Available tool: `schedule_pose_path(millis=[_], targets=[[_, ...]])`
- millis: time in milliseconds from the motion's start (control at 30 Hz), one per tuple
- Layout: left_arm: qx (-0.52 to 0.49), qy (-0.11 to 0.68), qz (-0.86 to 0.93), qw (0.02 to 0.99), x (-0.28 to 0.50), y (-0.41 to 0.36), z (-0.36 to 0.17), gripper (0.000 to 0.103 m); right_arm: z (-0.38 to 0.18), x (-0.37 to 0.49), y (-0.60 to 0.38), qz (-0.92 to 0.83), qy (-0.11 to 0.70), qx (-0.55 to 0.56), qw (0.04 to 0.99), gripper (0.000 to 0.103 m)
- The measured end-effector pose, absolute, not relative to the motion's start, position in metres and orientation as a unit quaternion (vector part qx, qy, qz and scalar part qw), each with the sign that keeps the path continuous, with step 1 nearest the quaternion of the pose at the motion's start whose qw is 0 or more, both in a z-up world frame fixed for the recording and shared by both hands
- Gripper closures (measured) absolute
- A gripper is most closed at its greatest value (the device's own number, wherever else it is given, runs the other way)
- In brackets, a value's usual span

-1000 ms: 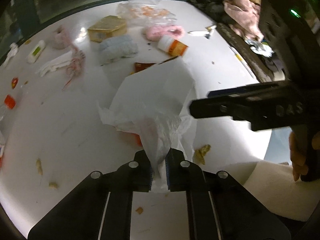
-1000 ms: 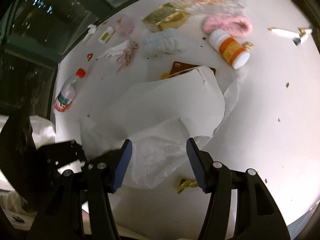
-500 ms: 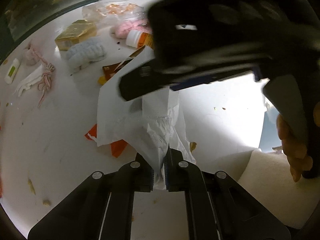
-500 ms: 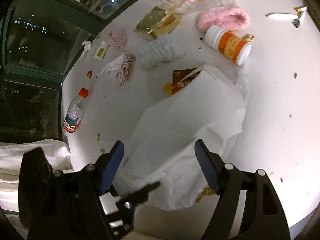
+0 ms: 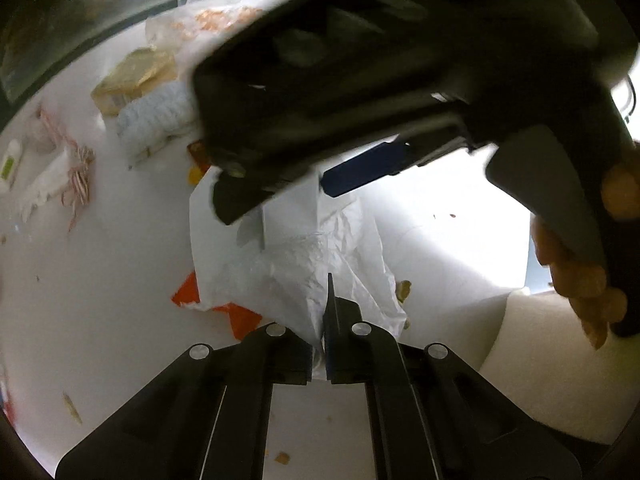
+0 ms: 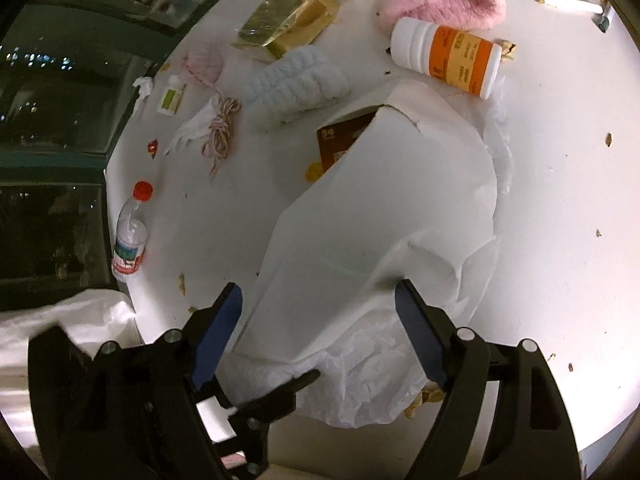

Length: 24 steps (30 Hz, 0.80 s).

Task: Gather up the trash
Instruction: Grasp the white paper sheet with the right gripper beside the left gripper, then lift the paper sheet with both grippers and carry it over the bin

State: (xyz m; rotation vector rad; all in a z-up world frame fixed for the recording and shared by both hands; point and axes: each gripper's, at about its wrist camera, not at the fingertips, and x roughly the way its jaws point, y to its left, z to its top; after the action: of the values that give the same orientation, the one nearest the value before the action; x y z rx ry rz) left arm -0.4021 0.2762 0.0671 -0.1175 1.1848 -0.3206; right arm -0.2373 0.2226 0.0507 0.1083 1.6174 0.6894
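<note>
A crumpled white plastic bag (image 5: 304, 264) lies on the white table, with an orange wrapper (image 5: 236, 316) poking out from under it. My left gripper (image 5: 319, 354) is shut on the bag's near edge. In the right wrist view the bag (image 6: 380, 232) looks like a big white mound with a brown packet (image 6: 344, 136) at its far end. My right gripper (image 6: 320, 332) straddles the near end from above, its jaws opening and its blue pads (image 6: 420, 344) off the plastic. One blue pad (image 5: 368, 168) hangs over the bag in the left wrist view.
Beyond the bag lie a white pill bottle with an orange label (image 6: 448, 56), a pink fluffy slipper (image 6: 440, 4), a pale knitted item (image 6: 296, 84), a gold box (image 6: 288, 20), pink string (image 6: 220, 128) and a water bottle (image 6: 130, 236). A hand (image 5: 580, 272) holds the right gripper. Crumbs dot the table.
My right gripper has swung in over the bag and spread its jaws wider, and now fills the top of the left wrist view. The left gripper has stayed shut on the bag.
</note>
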Motion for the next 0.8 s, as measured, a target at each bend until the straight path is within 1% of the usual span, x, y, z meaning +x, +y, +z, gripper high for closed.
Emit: schedule_pose_path(millis=[100, 200, 267, 300, 367, 400, 467, 800], targets=[[-0.048, 0.545, -0.155, 0.823, -0.4, 0.273, 0.073, 0.1, 0.051, -0.235, 0.23, 0.299, 0.71, 0.026, 0.637, 0.022], [-0.061, 0.536, -0.159, 0.827, -0.398, 0.275, 0.08, 0.101, 0.052, -0.237, 0.229, 0.295, 0.703, 0.003, 0.647, 0.036], [-0.065, 0.535, -0.165, 0.826, -0.398, 0.275, 0.084, 0.101, 0.05, -0.237, 0.224, 0.297, 0.708, 0.017, 0.64, 0.044], [-0.057, 0.533, -0.168, 0.827, -0.399, 0.271, 0.085, 0.101, 0.05, -0.238, 0.222, 0.298, 0.708, 0.016, 0.64, 0.046], [-0.041, 0.529, -0.173, 0.83, -0.402, 0.264, 0.089, 0.101, 0.054, -0.241, 0.22, 0.299, 0.704, 0.015, 0.644, 0.055], [-0.039, 0.523, -0.177, 0.833, -0.404, 0.26, 0.094, 0.101, 0.057, -0.243, 0.219, 0.301, 0.702, 0.016, 0.646, 0.056], [-0.036, 0.514, -0.18, 0.838, -0.407, 0.255, 0.103, 0.101, 0.064, -0.248, 0.213, 0.308, 0.694, 0.026, 0.651, 0.062], [0.001, 0.458, -0.187, 0.869, -0.428, 0.224, 0.155, 0.102, 0.116, -0.271, 0.179, 0.334, 0.642, 0.062, 0.687, 0.067]])
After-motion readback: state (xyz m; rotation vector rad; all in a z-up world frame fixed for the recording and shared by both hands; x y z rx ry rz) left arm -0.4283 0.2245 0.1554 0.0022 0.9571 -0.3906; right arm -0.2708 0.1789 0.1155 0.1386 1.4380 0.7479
